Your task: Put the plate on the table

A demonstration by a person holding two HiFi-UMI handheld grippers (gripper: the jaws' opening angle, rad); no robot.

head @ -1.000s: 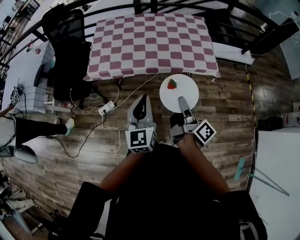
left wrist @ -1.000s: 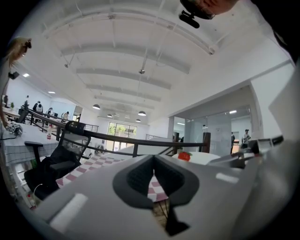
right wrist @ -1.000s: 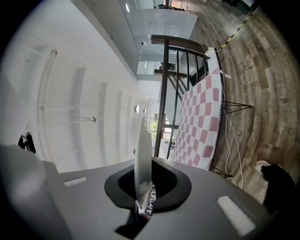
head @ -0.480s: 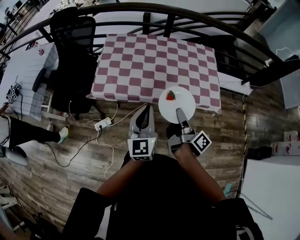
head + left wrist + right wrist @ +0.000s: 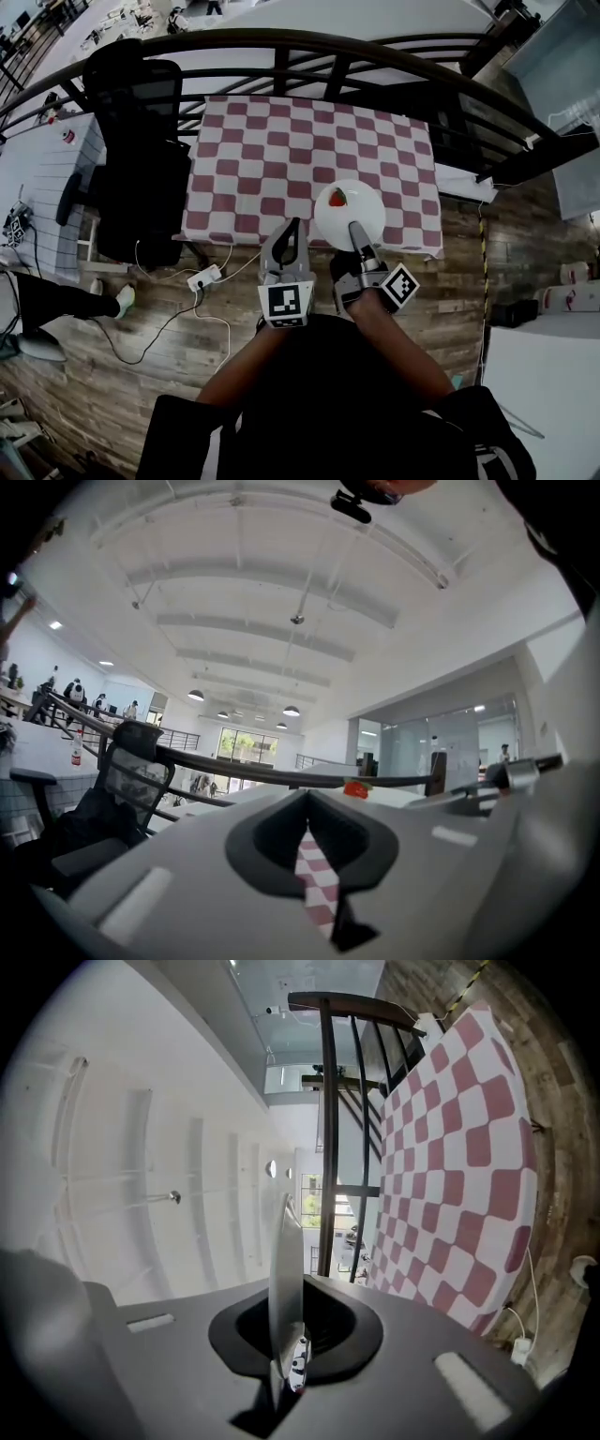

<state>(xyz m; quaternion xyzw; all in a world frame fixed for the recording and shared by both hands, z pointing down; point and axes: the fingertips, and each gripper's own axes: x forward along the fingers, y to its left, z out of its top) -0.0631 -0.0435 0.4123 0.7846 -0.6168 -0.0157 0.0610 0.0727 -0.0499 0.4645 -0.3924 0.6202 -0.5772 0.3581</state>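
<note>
A white plate (image 5: 350, 212) with a strawberry (image 5: 337, 198) on it hovers over the near edge of the table (image 5: 253, 159), which wears a red-and-white checkered cloth. My right gripper (image 5: 357, 231) is shut on the plate's near rim. In the right gripper view the plate (image 5: 284, 1274) stands edge-on between the jaws of the right gripper (image 5: 287, 1335), with the cloth (image 5: 459, 1176) to the right. My left gripper (image 5: 291, 232) hangs just left of the plate, shut and empty. Its own view shows the left gripper (image 5: 309, 855), the strawberry (image 5: 355, 788), and a strip of cloth (image 5: 315, 885).
A black office chair (image 5: 141, 141) stands at the table's left. A dark curved railing (image 5: 328, 42) runs behind the table. A power strip with cables (image 5: 202, 278) lies on the wood floor at the near left. A person's leg (image 5: 66, 292) shows at the far left.
The plate, held in my right gripper, has travelled forward from over the floor to over the table's near edge. My left gripper came forward alongside it.
</note>
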